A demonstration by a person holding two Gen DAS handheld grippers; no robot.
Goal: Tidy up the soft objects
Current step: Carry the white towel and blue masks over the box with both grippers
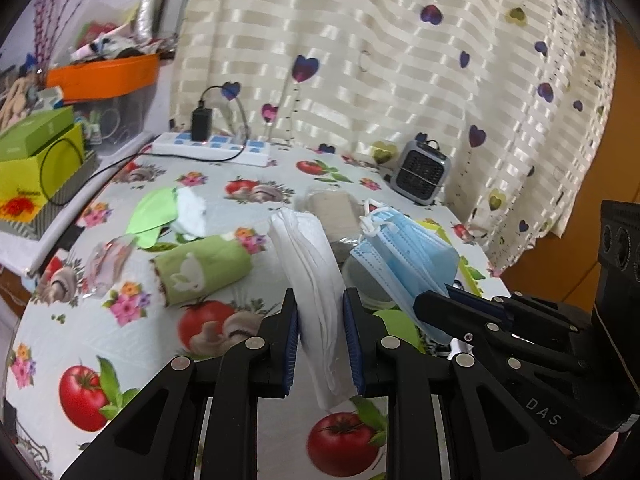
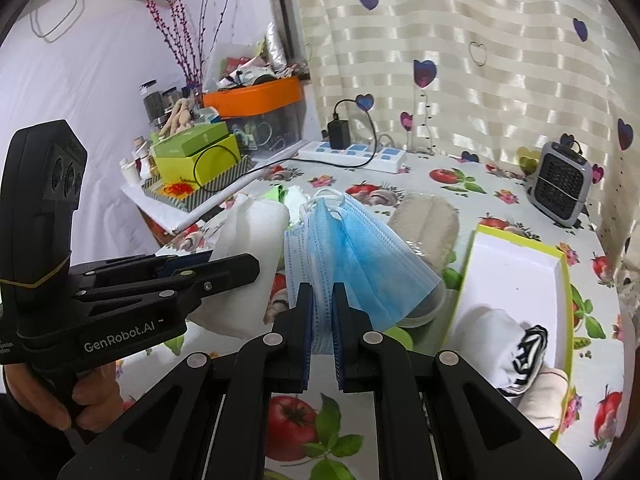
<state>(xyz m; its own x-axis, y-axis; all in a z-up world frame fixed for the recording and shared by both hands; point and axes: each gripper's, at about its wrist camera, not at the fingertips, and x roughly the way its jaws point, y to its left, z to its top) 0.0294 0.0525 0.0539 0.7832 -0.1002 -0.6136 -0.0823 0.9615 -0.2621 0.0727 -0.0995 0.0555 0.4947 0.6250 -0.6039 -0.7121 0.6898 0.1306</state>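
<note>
The white pack [image 1: 316,280] is clenched between the fingers of the left gripper [image 1: 320,344], lifted off the surface [image 1: 120,344]. Just beside it, the blue masks [image 2: 352,256] are pinched in the right gripper [image 2: 322,332], also in the air. Below them a beige pouch [image 2: 424,216] lies on the surface. A green roll [image 1: 204,268] rests to the left. A box [image 2: 516,276] to the right holds folded cloth [image 2: 504,344]. A small fan [image 2: 560,184] stands by the curtain [image 1: 400,60].

Soft, matt fabrics over a glossy tablecloth [image 1: 100,344]

The blue masks [image 2: 360,256] look pleated and papery, the white cloth [image 1: 316,280] thin and crinkled; the grippers' arms are matt black plastic (silver metal rivets).
</note>
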